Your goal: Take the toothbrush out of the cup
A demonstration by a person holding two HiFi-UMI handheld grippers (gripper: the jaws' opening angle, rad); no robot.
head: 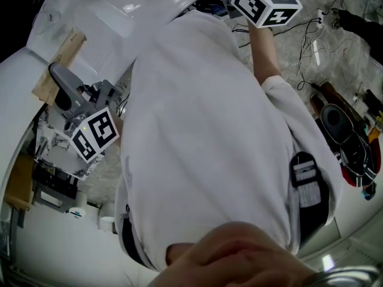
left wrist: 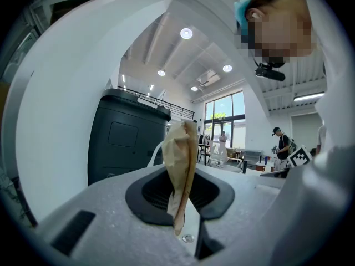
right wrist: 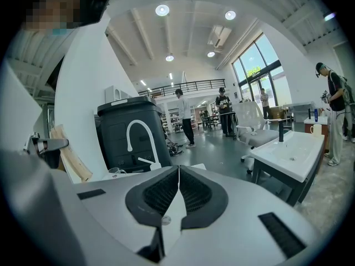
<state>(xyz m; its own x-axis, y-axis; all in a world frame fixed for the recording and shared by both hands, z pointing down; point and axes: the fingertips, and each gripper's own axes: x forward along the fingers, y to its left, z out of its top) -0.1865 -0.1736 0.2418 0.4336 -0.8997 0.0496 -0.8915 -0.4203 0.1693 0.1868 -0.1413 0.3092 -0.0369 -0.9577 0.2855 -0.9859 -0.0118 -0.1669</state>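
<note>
Fingers (left wrist: 151, 197) of the left gripper (left wrist: 184, 175) are pinching a tan cardboard-like strip (left wrist: 181, 154); the right gripper (right wrist: 178, 173) is pressing its jaws together, empty. No view is showing the toothbrush.

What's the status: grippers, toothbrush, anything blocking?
Left gripper shut on tan paper-like strip. Right gripper shut, empty. No toothbrush or cup recognisable. White shirt fills most of head view.

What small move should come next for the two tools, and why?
Probably lower the left tool and put down the tan paper-like strip it pinches; the right tool is shut and empty, and no cup shows.
</note>
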